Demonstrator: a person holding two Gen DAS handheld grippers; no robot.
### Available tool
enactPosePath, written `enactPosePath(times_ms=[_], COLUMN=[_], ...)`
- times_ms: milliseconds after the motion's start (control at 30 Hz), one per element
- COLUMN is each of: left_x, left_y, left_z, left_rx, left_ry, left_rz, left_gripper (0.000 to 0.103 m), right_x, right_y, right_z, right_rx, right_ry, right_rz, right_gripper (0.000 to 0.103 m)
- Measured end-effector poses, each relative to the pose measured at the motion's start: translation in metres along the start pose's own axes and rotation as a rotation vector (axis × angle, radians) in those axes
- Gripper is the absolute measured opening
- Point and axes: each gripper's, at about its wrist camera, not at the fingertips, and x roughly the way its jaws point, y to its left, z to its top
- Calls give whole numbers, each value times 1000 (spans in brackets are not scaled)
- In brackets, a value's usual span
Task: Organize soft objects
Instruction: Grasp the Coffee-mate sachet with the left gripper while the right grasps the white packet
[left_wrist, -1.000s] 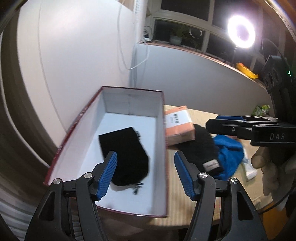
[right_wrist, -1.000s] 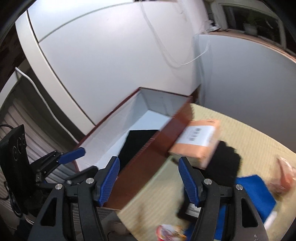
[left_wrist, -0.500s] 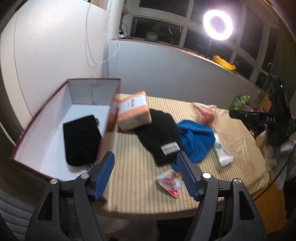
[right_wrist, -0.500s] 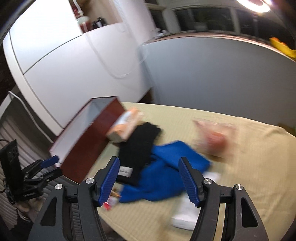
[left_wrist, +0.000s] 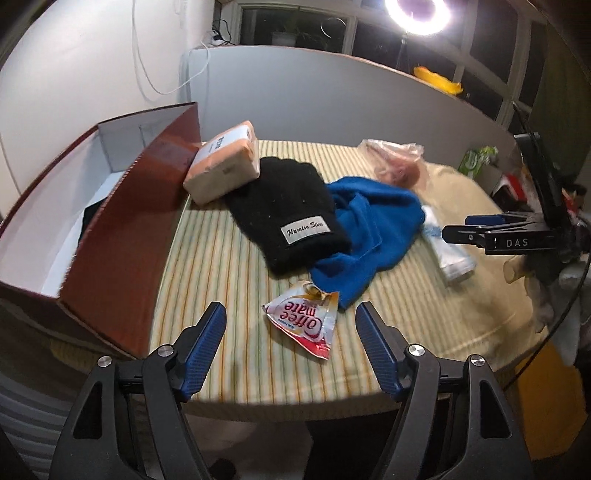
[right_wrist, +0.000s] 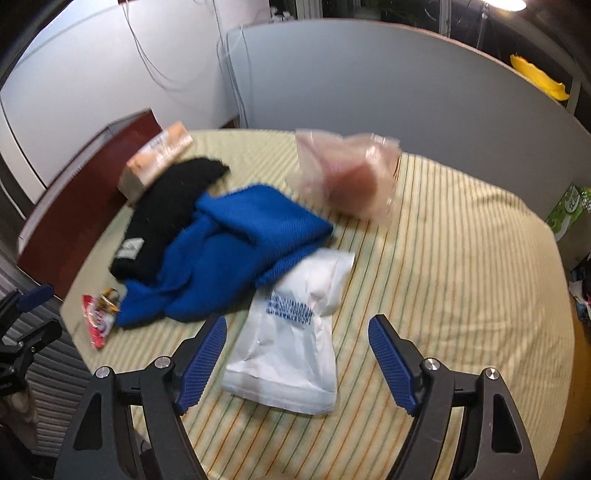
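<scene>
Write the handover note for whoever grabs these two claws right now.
Left claw: open, empty, above the near table edge by the creamer sachet.
Right claw: open, empty, over the white plastic bag.
Done: one black item lies in the red box.
Left: black beanie and blue cloth, overlapping mid-table. The tissue pack leans on the box wall; a clear bag sits behind the cloth.

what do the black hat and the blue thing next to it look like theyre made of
Black hat: looks like fuzzy knit yarn, matte, with a sewn woven label. Blue cloth: seems a soft fleece or fine ribbed knit, matte, lying in loose folds; which one is unclear.
</scene>
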Motion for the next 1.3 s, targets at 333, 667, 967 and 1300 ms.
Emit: enactPosePath(times_ms=[333,667,967,1300], left_x=[37,55,56,54], left_y=[-19,-15,-5,0], left_z=[-3,-5,-4,-5], left_rx=[108,135,102,79], left_ry=[39,50,47,49], left_rz=[63,117,83,31], left_gripper=[73,73,73,56], right_x=[29,40,44,42], right_y=[7,6,-6,-24], right_z=[3,6,11,13], right_rx=[-38,-90,-89,-68], right_ry=[39,67,113,143], right_rz=[-85,-147,-79,-7], right_gripper=[76,76,76,58])
